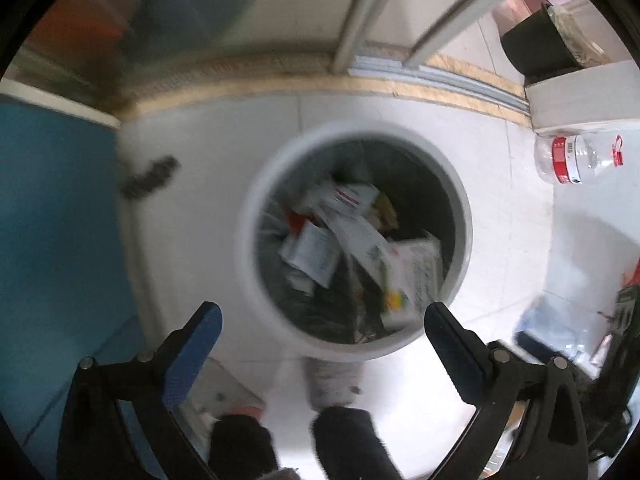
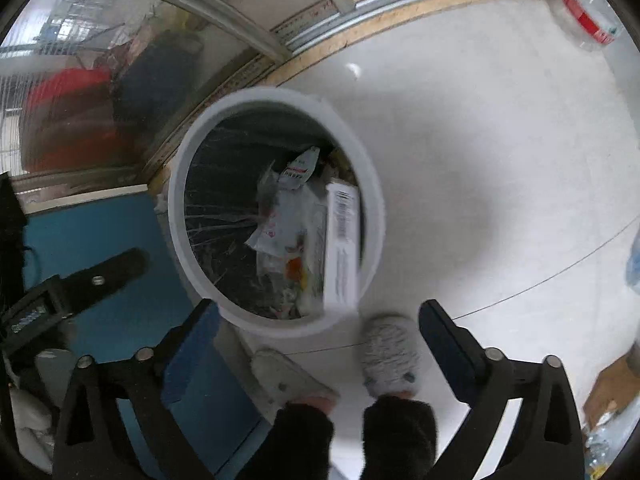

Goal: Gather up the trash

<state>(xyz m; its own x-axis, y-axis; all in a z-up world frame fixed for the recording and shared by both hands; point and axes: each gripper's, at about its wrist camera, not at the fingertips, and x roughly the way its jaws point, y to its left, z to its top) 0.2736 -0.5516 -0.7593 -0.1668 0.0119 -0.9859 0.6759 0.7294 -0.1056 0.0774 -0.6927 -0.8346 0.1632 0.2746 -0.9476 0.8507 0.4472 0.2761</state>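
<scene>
Left claw [image 1: 322, 320] hangs with fingers spread wide and empty above a white round trash bin [image 1: 256, 240] lined with a dark bag, holding paper wrappers and cartons [image 1: 352, 240]. Bin stands on the white tiled floor [image 1: 200, 160]; a clear plastic bottle [image 1: 572, 158] with red label lies well apart at right.

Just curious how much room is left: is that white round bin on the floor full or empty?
Partly full. The white bin holds paper wrappers and a white box heaped on one side, while its dark liner shows bare on the other.
</scene>
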